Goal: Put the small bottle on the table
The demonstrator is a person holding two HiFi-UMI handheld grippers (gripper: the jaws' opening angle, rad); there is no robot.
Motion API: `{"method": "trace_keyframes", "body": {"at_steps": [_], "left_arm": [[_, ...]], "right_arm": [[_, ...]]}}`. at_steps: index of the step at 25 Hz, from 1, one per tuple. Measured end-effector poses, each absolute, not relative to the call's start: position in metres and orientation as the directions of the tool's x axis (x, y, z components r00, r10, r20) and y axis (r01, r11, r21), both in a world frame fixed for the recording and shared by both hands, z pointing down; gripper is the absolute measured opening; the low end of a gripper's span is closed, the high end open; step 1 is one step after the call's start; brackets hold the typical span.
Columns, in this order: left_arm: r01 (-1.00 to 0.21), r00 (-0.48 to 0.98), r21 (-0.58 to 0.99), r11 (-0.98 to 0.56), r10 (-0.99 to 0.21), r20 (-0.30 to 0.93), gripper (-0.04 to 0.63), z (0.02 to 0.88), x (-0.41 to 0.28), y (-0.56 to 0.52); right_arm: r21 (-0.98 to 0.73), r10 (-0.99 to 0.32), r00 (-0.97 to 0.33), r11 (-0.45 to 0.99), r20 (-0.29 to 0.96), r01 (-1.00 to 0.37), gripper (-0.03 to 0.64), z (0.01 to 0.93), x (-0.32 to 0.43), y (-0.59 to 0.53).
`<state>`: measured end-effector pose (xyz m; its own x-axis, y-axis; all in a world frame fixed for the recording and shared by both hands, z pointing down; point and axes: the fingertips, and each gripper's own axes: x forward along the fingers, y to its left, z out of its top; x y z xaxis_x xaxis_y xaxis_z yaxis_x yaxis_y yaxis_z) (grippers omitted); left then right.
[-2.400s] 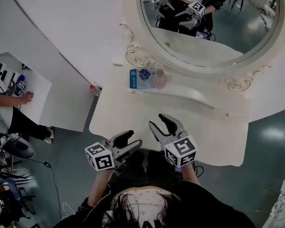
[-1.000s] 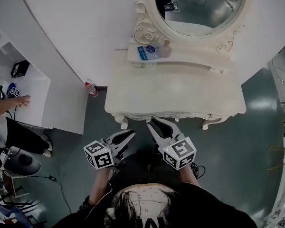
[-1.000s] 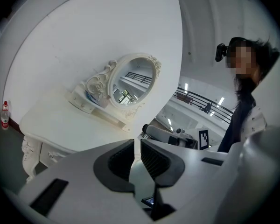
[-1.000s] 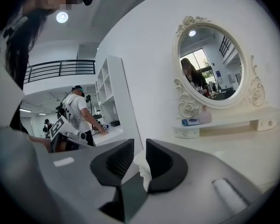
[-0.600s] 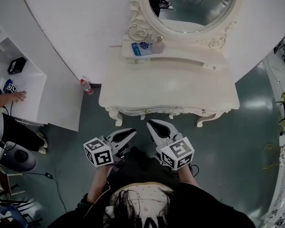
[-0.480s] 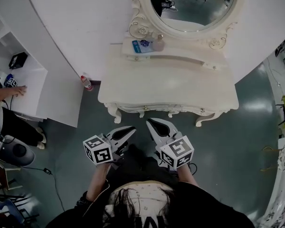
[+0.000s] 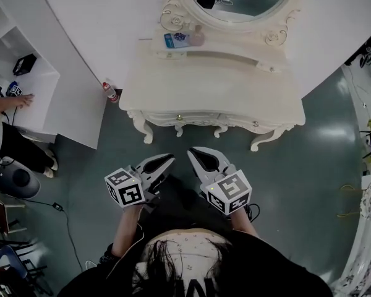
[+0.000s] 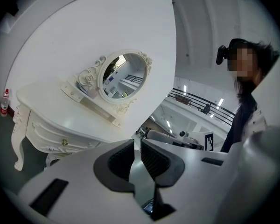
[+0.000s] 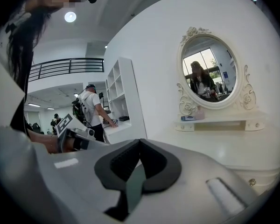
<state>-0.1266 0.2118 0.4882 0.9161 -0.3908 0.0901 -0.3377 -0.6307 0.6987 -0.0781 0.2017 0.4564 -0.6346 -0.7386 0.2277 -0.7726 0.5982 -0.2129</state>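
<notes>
Both left gripper (image 7: 166,159) and right gripper (image 7: 193,153) jaws closed, empty; right's parted before. Ornate cream dressing surface (image 7: 216,85) receded toward twelve o'clock. Small pink bottle (image 9: 199,113) shows in right gripper view, not left's.

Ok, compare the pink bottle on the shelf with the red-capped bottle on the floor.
The pink bottle stands on the dressing table's shelf beside a blue box; the red-capped bottle stands on the floor by the wall. The pink bottle looks squat and rounded; the red-capped bottle is slim with a pale body. Both stand upright, held by nothing.
</notes>
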Motion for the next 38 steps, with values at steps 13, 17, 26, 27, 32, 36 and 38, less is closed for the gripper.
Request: {"method": "trace_keyframes", "body": {"at_steps": [13, 17, 26, 27, 32, 36, 38], "left_arm": [[-0.349, 0.916, 0.683, -0.641, -0.389, 0.103, 0.041, 0.489, -0.107, 0.261], [-0.356, 0.914, 0.675, -0.646, -0.392, 0.107, 0.041, 0.489, -0.109, 0.267], [-0.371, 0.907, 0.672, -0.641, -0.405, 0.115, 0.041, 0.489, -0.114, 0.277], [-0.374, 0.905, 0.672, -0.639, -0.409, 0.115, 0.041, 0.489, -0.115, 0.277], [-0.38, 0.902, 0.672, -0.636, -0.417, 0.114, 0.041, 0.487, -0.116, 0.278], [-0.379, 0.902, 0.667, -0.641, -0.417, 0.111, 0.041, 0.487, -0.116, 0.278], [-0.378, 0.902, 0.667, -0.642, -0.417, 0.11, 0.041, 0.486, -0.115, 0.277]], "right_arm": [[-0.183, -0.736, -0.642, 0.616, 0.213, -0.766, 0.011, 0.455, -0.063, 0.251], [-0.178, -0.736, -0.644, 0.619, 0.207, -0.765, 0.011, 0.453, -0.064, 0.257], [-0.175, -0.719, -0.664, 0.64, 0.208, -0.748, 0.011, 0.454, -0.071, 0.264], [-0.174, -0.717, -0.666, 0.643, 0.207, -0.746, 0.011, 0.454, -0.072, 0.265], [-0.172, -0.711, -0.672, 0.65, 0.206, -0.741, 0.011, 0.455, -0.073, 0.265], [-0.17, -0.713, -0.671, 0.649, 0.206, -0.742, 0.011, 0.454, -0.072, 0.264], [-0.168, -0.712, -0.671, 0.65, 0.206, -0.741, 0.011, 0.454, -0.072, 0.264]]}}
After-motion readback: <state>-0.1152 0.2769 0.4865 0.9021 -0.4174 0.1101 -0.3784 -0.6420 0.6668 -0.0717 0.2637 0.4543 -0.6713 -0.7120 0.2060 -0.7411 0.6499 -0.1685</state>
